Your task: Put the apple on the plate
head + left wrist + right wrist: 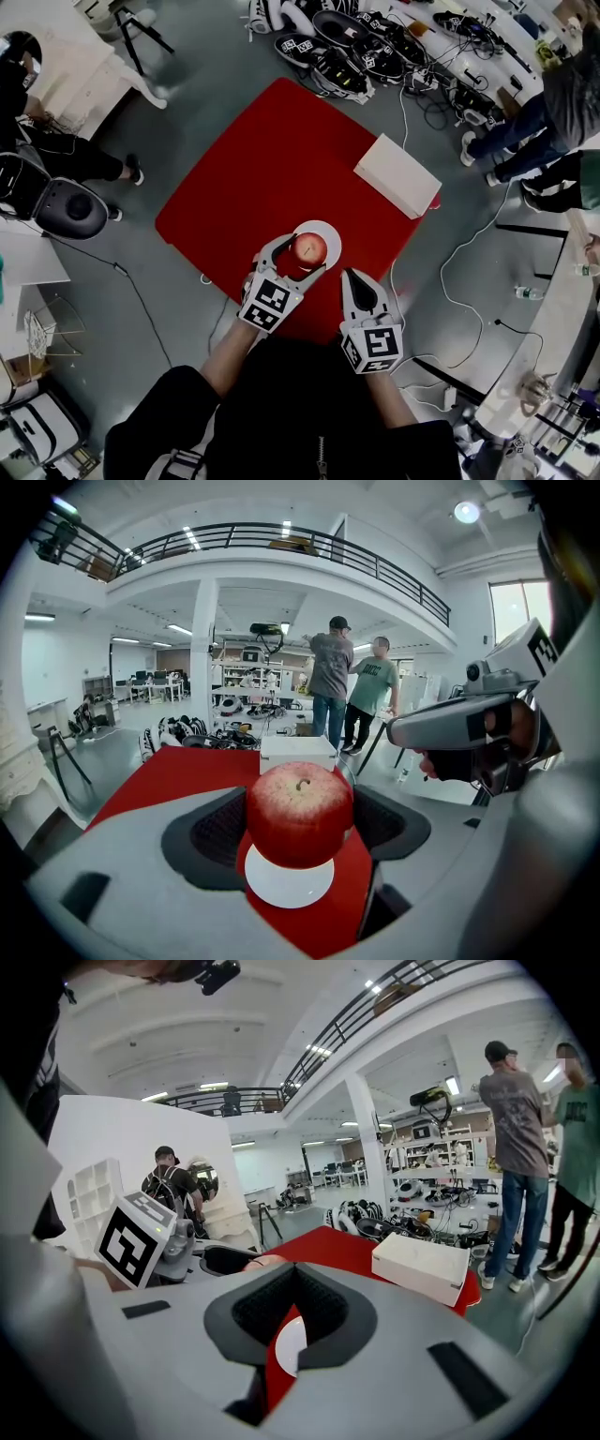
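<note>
The red apple sits between the jaws of my left gripper, which is shut on it. It is directly over the small white plate near the front of the red table. In the left gripper view the apple fills the gap between the pads and the plate shows just beneath it; I cannot tell whether they touch. My right gripper hovers to the right of the plate, shut on nothing. Through its narrow slit I see a sliver of plate.
A white box lies on the table's far right corner. Beyond the table, bags and cables cover the floor. People stand to the right and left. A white desk runs along the right.
</note>
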